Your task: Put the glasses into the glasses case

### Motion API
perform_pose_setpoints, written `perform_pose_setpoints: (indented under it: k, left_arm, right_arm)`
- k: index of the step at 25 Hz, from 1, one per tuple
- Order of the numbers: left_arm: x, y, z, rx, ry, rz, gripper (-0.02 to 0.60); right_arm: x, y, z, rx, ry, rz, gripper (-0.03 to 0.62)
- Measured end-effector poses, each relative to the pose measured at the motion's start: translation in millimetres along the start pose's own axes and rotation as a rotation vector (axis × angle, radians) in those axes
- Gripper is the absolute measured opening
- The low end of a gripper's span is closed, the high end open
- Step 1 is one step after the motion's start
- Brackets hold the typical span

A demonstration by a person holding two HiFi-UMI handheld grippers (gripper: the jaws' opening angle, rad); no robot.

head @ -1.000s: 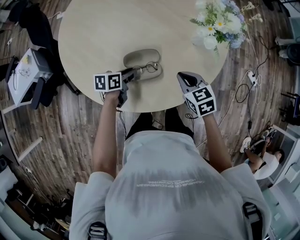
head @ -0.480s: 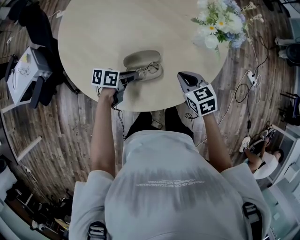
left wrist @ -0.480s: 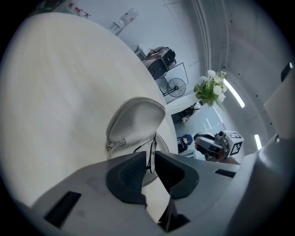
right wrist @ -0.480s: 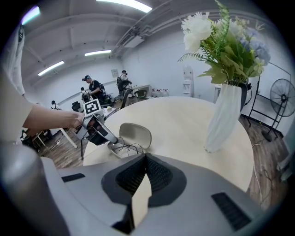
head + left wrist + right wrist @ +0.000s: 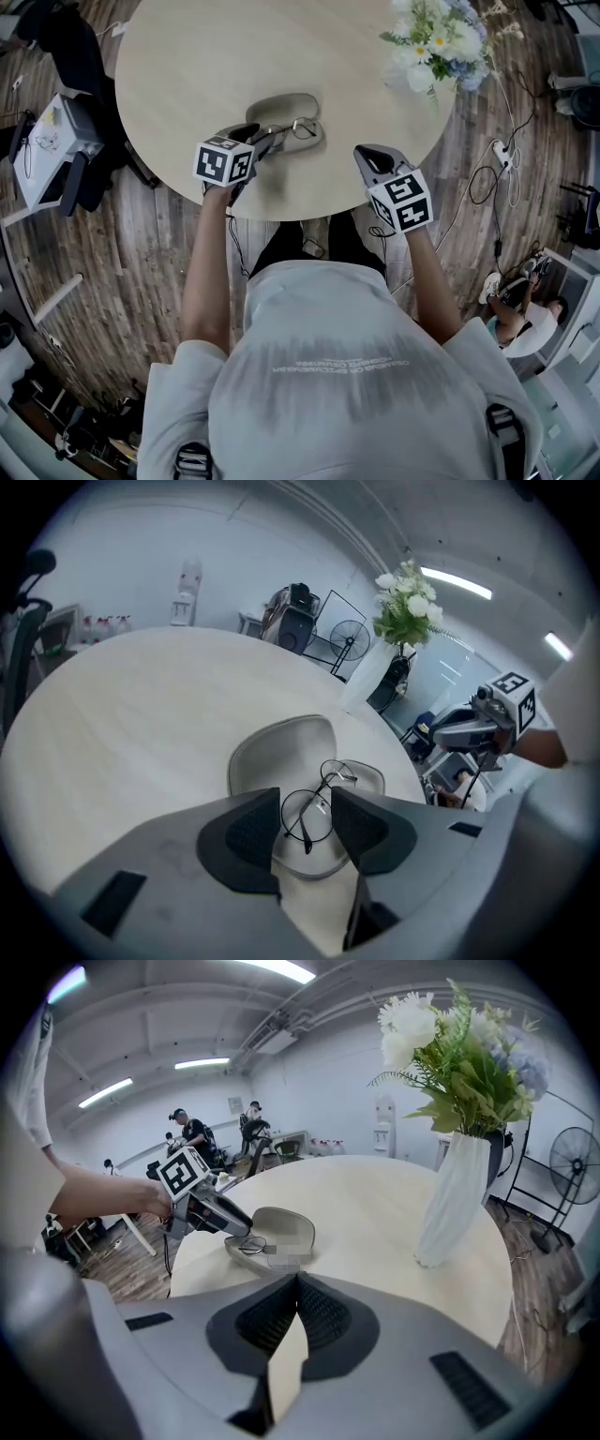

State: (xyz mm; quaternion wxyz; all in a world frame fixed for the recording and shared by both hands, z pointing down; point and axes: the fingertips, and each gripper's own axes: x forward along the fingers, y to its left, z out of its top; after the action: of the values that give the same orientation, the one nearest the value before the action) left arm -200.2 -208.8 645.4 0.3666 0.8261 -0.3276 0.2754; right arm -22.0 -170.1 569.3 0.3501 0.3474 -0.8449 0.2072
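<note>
- Peeking down the left hand-held gripper [image 5: 307, 803], I see its jaws standing wide. They've just been opening, and the pads aren't pressing on anything.
- The glasses [image 5: 323, 794] show right in the gap between those jaws. The nearer lens is framed by the two pads, and as far as I can tell neither one touches it.
- They're lying in the lower shell of the open glasses case [image 5: 281, 747], whose lid is tipped up behind them. The case sits on the pale round counter [image 5: 122, 714].
- The right hand-held gripper [image 5: 298, 1288] has its jaws squeezed together with nothing between them. It hangs over the counter's near edge, well apart from the case, which sits off to its left.
- A white vase of flowers [image 5: 459, 1194] stands further back on the right, nowhere near the case.
</note>
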Motion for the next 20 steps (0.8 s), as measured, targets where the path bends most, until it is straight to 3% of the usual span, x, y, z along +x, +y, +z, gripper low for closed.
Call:
perform_pose_setpoints:
  k: [6,11,17,20]
  left_arm:
    - [16,-5,-2,0.115,0.040,0.012,0.186]
    - [32,-8,-8,0.209,0.129,0.020,0.216]
    - [35,-11,-14,0.346,0.213,0.053,0.213]
    - [31,-15,-20,0.373,0.232,0.040,0.197]
  right_arm:
    - [-3,4,-6,-0.003,0.009,-0.004,0.002]
    - [-6,6,-13,0.006,0.021,-0.010,0.002]
    - [-10,4,-18,0.016,0.023,-0.023,0.002]
    - [-12,2,-19,0.015,0.024,-0.027,0.002]
